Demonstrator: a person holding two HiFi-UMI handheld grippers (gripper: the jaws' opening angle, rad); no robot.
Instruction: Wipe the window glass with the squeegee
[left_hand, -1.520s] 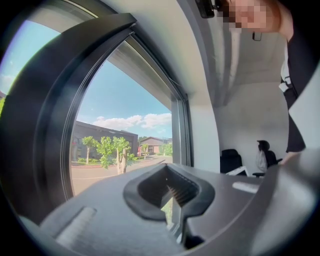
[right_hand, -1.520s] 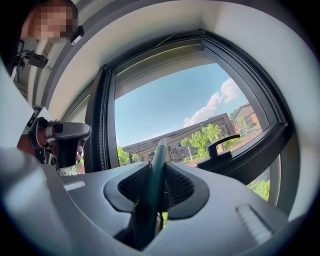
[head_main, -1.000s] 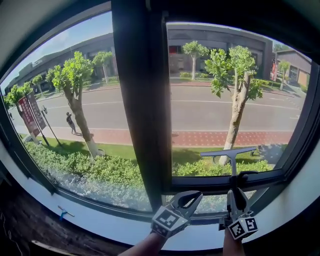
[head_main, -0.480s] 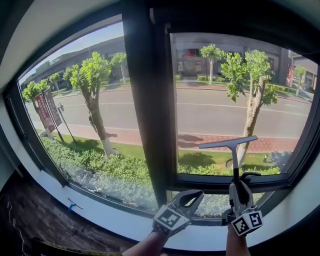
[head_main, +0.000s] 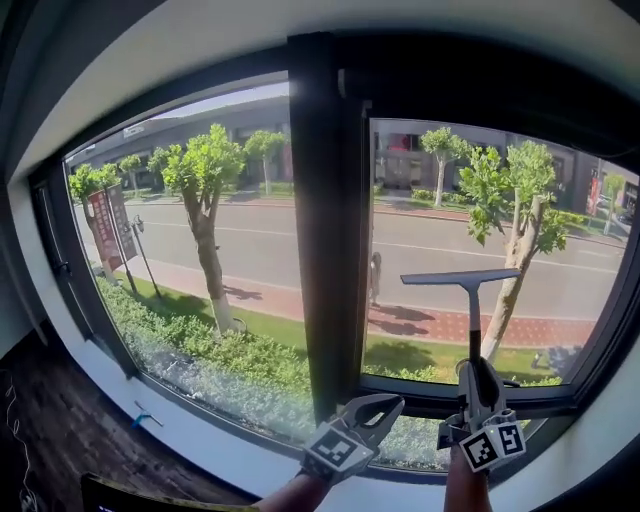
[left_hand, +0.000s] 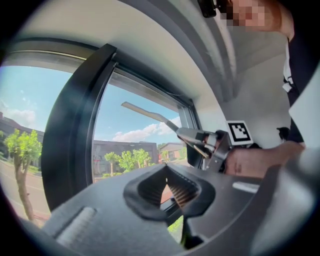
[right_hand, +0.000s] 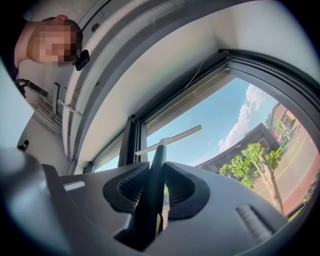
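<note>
The squeegee (head_main: 462, 279) stands upright before the right window pane (head_main: 440, 220), its blade level about halfway up the glass; whether it touches the glass I cannot tell. My right gripper (head_main: 478, 378) is shut on the handle (right_hand: 154, 186), just above the lower frame. The blade (right_hand: 171, 140) shows pale against the sky in the right gripper view. My left gripper (head_main: 385, 405) hangs beside it to the left, below the dark mullion (head_main: 330, 240), shut with nothing in it. From the left gripper (left_hand: 167, 166) view, the squeegee (left_hand: 148, 114) and right gripper (left_hand: 209, 143) lie to the right.
A left pane (head_main: 200, 240) lies beyond the mullion. The white sill (head_main: 200, 440) runs below both panes, with a small blue item (head_main: 143, 415) on it. Dark wood floor (head_main: 35, 420) is at lower left. A white soffit (right_hand: 165, 65) overhangs the window.
The squeegee and right gripper have risen up the right pane. The head view has tilted upward. The left gripper stays shut beside it.
</note>
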